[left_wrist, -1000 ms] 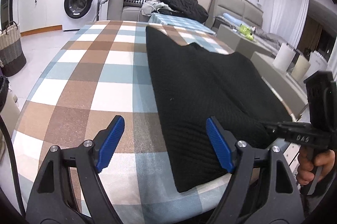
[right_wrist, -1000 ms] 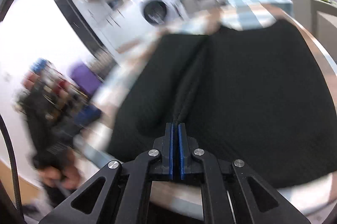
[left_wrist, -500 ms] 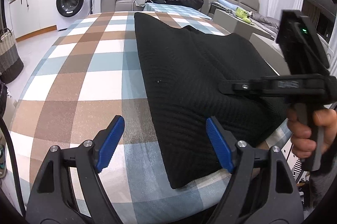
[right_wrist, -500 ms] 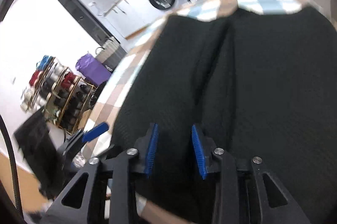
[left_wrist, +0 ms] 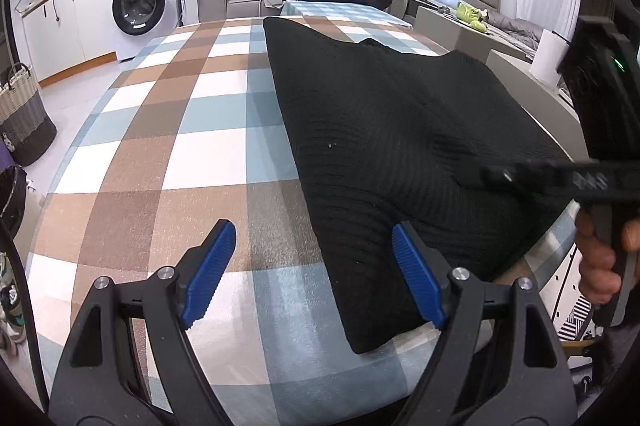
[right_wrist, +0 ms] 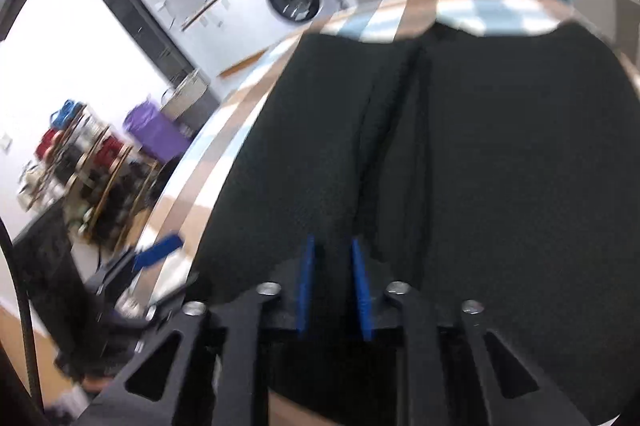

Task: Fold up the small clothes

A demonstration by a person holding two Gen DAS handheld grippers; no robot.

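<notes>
Nearest the left wrist camera, the left gripper [left_wrist: 312, 274] hangs with its blue pads wide apart and nothing between them, straddling the near left edge of the black knit garment [left_wrist: 392, 146]; its right pad sits over the fabric, its left pad over the checked tablecloth [left_wrist: 168, 146].

The right gripper [right_wrist: 332, 286] has changed most. A second ago its pads were pinched together on a ridge of the cloth; its jaws have just been opening and now stand a little apart, with the garment lying beneath and between them but not gripped — the fold it carried looks released. From the left camera, that gripper reaches in from three o'clock over the cloth, held by the person's hand [left_wrist: 600, 258].

The garment lies flat from six to twelve o'clock, a crease running up its middle in the right view. Beyond it, at eleven o'clock, stands the washing machine [left_wrist: 140, 2].

Judging by this, one fold is laid down and the next grasp comes next.
</notes>
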